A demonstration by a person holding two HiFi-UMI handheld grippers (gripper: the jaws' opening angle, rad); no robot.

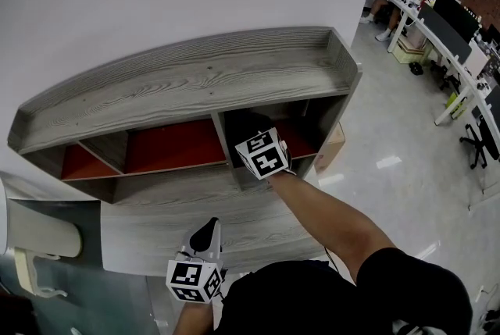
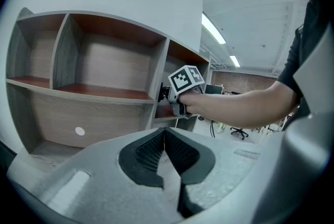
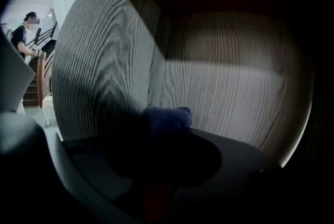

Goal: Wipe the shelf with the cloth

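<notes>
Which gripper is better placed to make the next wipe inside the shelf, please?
Right. The right gripper is already inside the right compartment of the shelf, shut on the cloth and facing the wood inside. The left gripper is shut, empty, and outside the shelf.

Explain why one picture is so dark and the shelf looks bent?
Right gripper view: dim, because the camera looks into a shaded compartment of the shelf; only the wood grain and the blue cloth show. Left gripper view: bright, with glare from the ceiling light; the wide lens bows the boards and blackens the corners. Head view: evenly lit and sharp.
</notes>
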